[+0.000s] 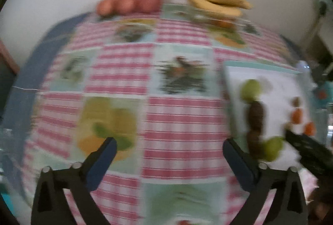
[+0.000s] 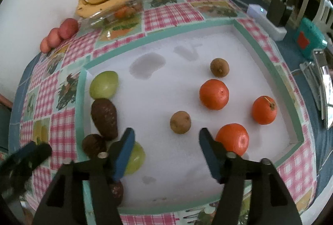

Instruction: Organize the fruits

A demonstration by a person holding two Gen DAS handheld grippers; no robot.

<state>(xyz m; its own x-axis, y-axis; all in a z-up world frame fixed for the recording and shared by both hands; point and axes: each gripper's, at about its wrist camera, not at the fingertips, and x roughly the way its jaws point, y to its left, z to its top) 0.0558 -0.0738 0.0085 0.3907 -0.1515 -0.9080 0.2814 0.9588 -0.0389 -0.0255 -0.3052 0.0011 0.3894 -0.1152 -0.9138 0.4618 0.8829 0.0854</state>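
Fruit lies spread over a shallow white tray with a mint-green rim (image 2: 258,45), which sits on a tablecloth of pink checks and fruit-print squares (image 2: 68,139). Along the tray's left edge runs a line: a pale green round fruit (image 2: 104,84) at the far end, a dark brown pear-shaped avocado (image 2: 105,118) touching it, then a second dark brown avocado (image 2: 93,144) and another green round fruit (image 2: 135,157) partly hidden behind a finger of the right gripper (image 2: 165,140). One more dark fruit (image 2: 116,191) shows low beside that gripper's body, too hidden to name. On the tray's right side sit three orange tangerines (image 2: 214,94), well apart from each other, with two small brown round fruits (image 2: 180,122) among them.

Beyond the tray, against the white wall, a bunch of yellow bananas (image 2: 108,0) rests on a clear plastic container (image 2: 116,14), and left of it three reddish round fruits (image 2: 67,28) lie in a row.

That right gripper hangs above the tray's near part, its blue-padded jaws partly spread with only bare tray between them. Off the tray's left edge, the left gripper (image 1: 169,145) is over the checked cloth, jaws spread very wide and empty; its view is blurred.
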